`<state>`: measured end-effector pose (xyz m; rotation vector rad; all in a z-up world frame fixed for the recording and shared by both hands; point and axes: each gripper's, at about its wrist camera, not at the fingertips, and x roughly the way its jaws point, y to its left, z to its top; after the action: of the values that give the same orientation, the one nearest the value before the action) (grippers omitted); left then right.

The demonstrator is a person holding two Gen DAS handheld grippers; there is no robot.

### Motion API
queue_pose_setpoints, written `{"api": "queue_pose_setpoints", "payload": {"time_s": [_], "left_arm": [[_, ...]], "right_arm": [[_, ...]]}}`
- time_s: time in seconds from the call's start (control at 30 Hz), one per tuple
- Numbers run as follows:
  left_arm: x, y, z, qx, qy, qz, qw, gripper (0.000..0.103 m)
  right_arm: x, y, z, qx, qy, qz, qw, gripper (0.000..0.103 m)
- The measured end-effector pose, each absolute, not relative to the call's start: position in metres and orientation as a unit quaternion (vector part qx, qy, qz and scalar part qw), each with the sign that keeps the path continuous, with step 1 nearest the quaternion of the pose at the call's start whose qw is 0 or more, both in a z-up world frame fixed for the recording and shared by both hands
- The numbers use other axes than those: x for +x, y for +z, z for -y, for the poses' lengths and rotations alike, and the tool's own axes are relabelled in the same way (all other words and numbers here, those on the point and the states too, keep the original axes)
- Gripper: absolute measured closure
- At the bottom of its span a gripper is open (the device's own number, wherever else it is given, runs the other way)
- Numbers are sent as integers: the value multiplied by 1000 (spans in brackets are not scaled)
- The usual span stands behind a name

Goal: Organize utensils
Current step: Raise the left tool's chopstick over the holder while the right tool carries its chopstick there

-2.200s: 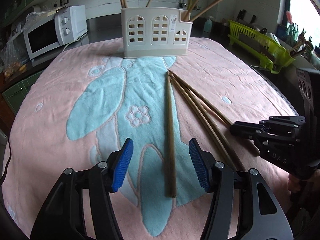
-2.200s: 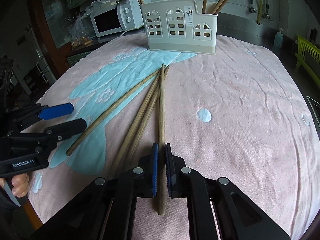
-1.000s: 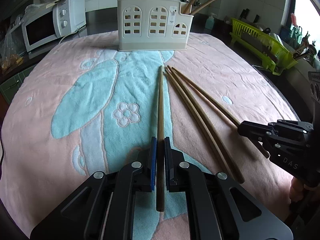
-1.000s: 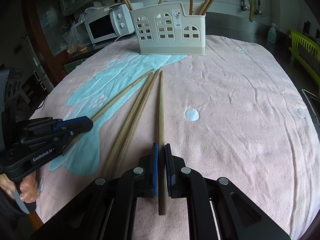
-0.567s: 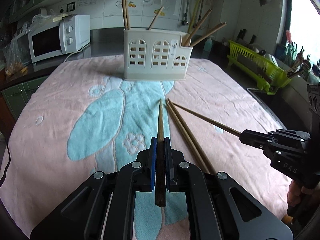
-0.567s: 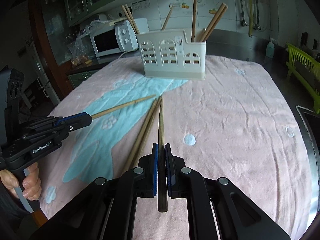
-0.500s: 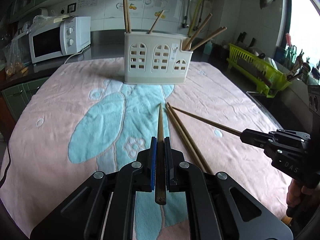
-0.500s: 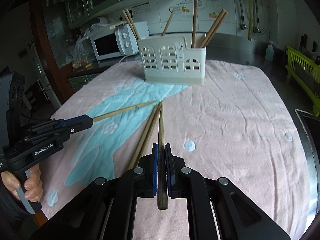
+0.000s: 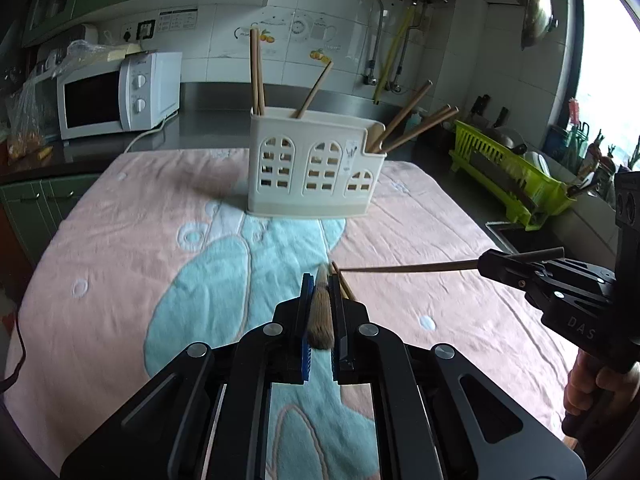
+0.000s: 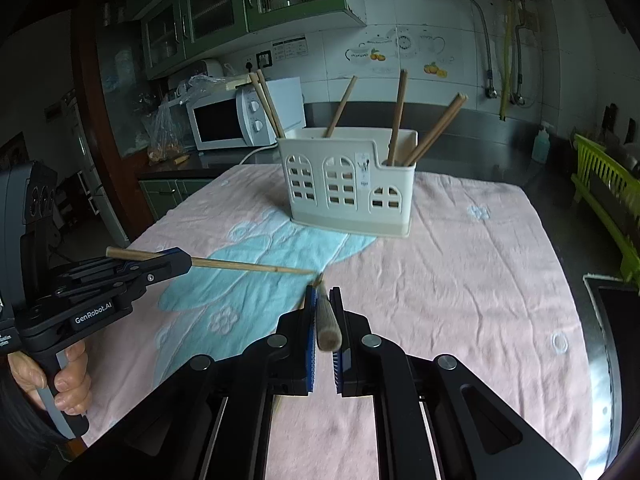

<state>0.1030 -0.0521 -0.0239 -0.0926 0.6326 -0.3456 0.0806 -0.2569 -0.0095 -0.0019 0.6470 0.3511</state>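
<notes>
My left gripper (image 9: 321,285) is shut on a wooden chopstick (image 9: 320,320) and holds it above the pink towel (image 9: 140,220), pointing at the cream utensil holder (image 9: 316,168). To its right, my right gripper (image 9: 490,264) grips a second chopstick (image 9: 408,268). The right wrist view shows the same from the other side. The right gripper (image 10: 322,295) is shut on its chopstick (image 10: 328,328), and the left gripper (image 10: 186,263) holds the other one (image 10: 248,267). The holder (image 10: 348,184) has several chopsticks standing in it. Two more chopsticks (image 9: 343,282) lie on the towel, mostly hidden behind the left fingers.
A white microwave (image 9: 116,96) stands on the counter at the back left. A green dish rack (image 9: 508,172) sits to the right, with a dark sink edge (image 10: 612,320) beside the table. A person's hand (image 10: 68,372) grips the left handle.
The left gripper, open at first, shut on a chopstick. Both grippers then rose, lifting their chopsticks off the towel and tilting closer to level. Two chopsticks stayed on the towel.
</notes>
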Motion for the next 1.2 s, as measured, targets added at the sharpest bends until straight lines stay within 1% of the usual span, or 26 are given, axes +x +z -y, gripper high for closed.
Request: {"api": "queue_pose_setpoints", "payload": {"time_s": [0.43,0.7,1.0,1.1,1.2], "left_arm": [[140,15,50,-42,-172,-296,939,97],[155,50,54,-32,-178,-275,944,97],[176,113,62,-16,-181,-219,959,97],[193,136,63,-17,-174,-201,964,97],[212,146,65,-16,-164,-194,967,97]], "right_arm": [[120,35,263,-13,185,-307,933,96],[138,71,270,-19,193,-291,937,96],[166,122,280,-12,193,-257,947,96],[179,139,280,-14,191,-237,952,96],[191,151,278,-19,185,-222,957,96]]}}
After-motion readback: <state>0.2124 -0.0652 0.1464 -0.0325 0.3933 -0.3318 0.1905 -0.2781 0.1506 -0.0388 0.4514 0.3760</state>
